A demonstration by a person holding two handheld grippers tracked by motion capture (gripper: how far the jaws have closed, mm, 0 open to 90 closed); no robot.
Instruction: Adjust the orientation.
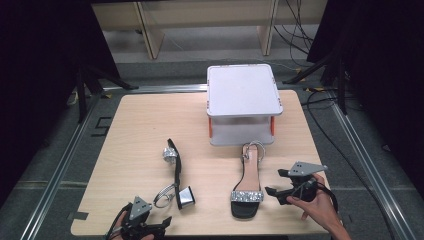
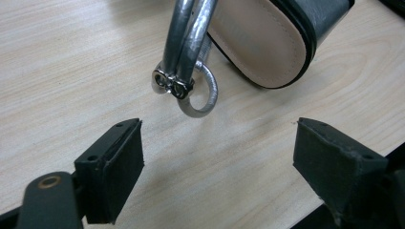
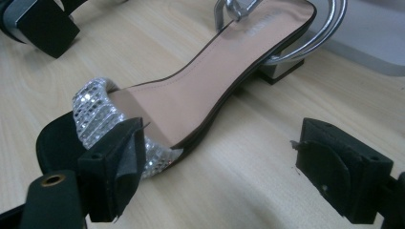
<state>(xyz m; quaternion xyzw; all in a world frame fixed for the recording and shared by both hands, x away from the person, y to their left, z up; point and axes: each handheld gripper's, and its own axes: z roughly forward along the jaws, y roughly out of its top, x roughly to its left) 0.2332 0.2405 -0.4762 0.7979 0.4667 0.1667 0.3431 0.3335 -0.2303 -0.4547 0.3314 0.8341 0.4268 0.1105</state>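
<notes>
High view: wooden table (image 1: 140,115) seen from above w/ two sandals and a grey two-tier shelf (image 1: 244,90) at the far edge, centre-right.
Upright sandal: the upright sandal (image 1: 247,187) stands on its sole just in front of the shelf, toe toward the person, glitter strap across the toe, heel almost touching the shelf's lower tier.
Tipped sandal: the tipped sandal (image 1: 176,172) lies on its side left of centre, silver block heel nearest the person, ankle strap loop resting on the wood.
Left gripper: left gripper (image 1: 150,223) sits at the near edge, just short of that strap loop; jaws spread wide, nothing between them.
Left gripper view: strap buckle and ring (image 2: 184,88) lie ahead of the black pads, apart from both; pale sole beyond.
Right gripper: right gripper (image 1: 275,192) is held by a hand (image 1: 320,202) just right of the upright sandal's toe; jaws released, holding nothing.
Right gripper view: near pad overlaps the glitter strap (image 3: 95,117) in the picture; can't tell if it touches.
Step, as I judge it: approach before a grasp, prob. to place the shoes on the shelf.
Doing it well: close on the firm sole edge or heel block, not the thin strap, which would let the shoe swing. Centre the shoe between both pads before squeezing. Lift straight up so the heel clears the shelf.
</notes>
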